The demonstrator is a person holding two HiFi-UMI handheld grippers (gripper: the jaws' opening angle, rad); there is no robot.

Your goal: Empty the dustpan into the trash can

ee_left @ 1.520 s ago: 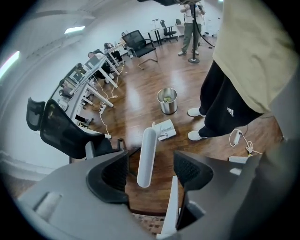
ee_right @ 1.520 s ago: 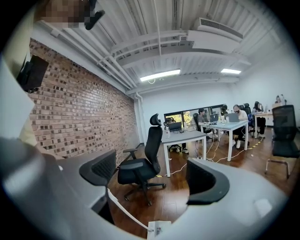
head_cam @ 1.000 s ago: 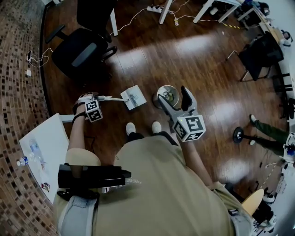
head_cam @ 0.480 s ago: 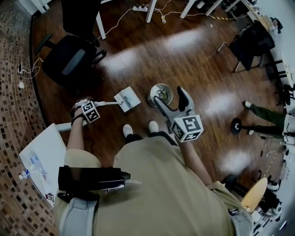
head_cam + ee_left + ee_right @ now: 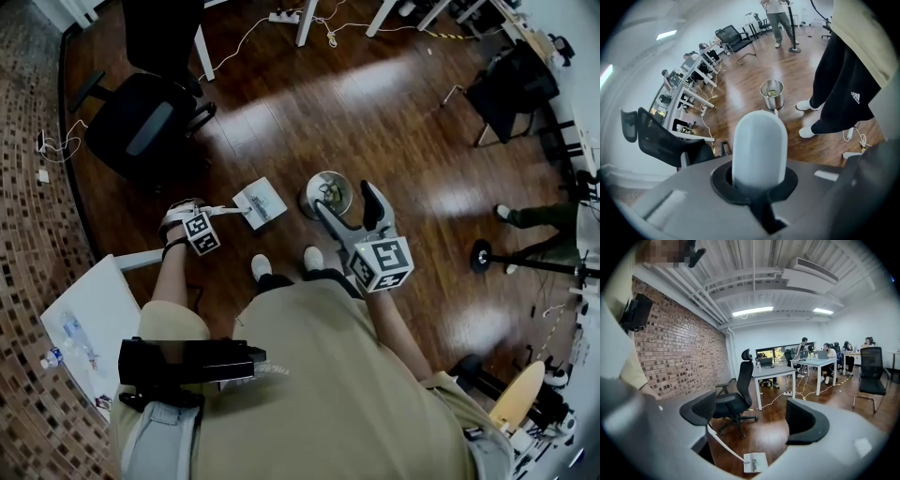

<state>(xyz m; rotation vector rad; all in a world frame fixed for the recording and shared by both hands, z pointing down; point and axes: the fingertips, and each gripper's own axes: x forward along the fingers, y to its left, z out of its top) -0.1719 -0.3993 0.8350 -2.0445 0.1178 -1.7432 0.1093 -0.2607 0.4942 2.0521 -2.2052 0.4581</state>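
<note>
Dustpan (image 5: 260, 202) lies just beside the trash can (image 5: 309, 201), its handle (image 5: 759, 145) pinched by the left gripper (image 5: 195, 210), whose jaws have just closed; right gripper (image 5: 352, 208) jaws spread, empty

I am looking at an open-plan office. A black swivel chair (image 5: 736, 397) stands on the wood floor (image 5: 769, 433). Left of it runs a brick wall (image 5: 679, 352), and just behind it is a white desk (image 5: 771, 372) with a laptop (image 5: 765, 361). Beyond it people (image 5: 828, 352) sit at more desks. Strip lights (image 5: 752, 311) hang above it, and cables (image 5: 779, 397) trail beside it.
</note>
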